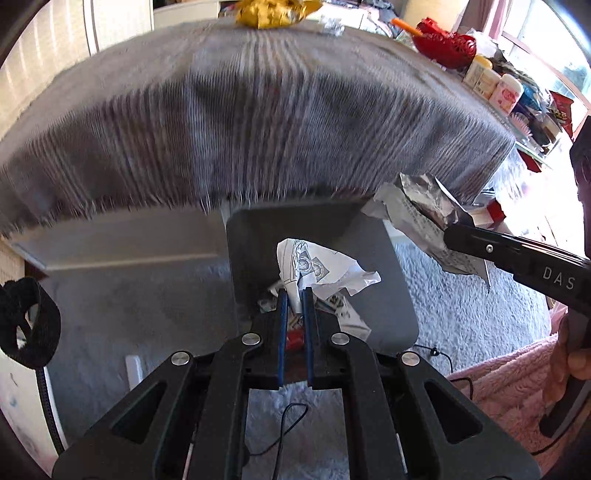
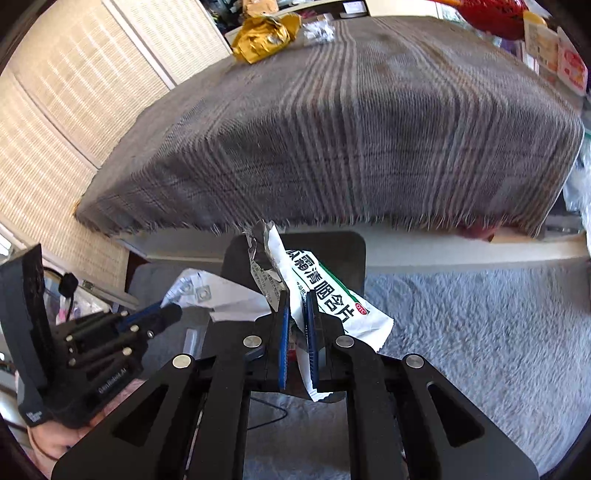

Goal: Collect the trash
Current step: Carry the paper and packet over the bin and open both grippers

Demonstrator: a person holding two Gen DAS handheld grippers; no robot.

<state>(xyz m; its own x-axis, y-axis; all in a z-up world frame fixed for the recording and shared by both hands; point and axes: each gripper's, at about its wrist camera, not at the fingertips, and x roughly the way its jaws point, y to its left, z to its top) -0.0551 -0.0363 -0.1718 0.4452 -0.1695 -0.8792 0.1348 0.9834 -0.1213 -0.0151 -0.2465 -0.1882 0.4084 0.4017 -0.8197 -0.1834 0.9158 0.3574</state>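
My left gripper (image 1: pixel 294 291) is shut on a crumpled white printed paper (image 1: pixel 325 267) and holds it over a dark grey bin (image 1: pixel 399 295) that stands on the floor below the table edge. Other scraps lie inside the bin. My right gripper (image 2: pixel 296 295) is shut on a white and green foil packet (image 2: pixel 325 295), also above the bin (image 2: pixel 343 247). The right gripper and its packet (image 1: pixel 417 214) show at the right of the left wrist view. The left gripper (image 2: pixel 162 315) and its paper (image 2: pixel 207 295) show at the left of the right wrist view.
A grey striped cloth (image 1: pixel 258 122) covers the table. A yellow crumpled wrapper (image 2: pixel 264 35) and a small clear wrapper (image 2: pixel 317 27) lie at its far side. Bottles and a red basket (image 1: pixel 447 42) crowd the right. Grey shaggy carpet (image 2: pixel 480 332) covers the floor, with a black cable (image 1: pixel 291 417).
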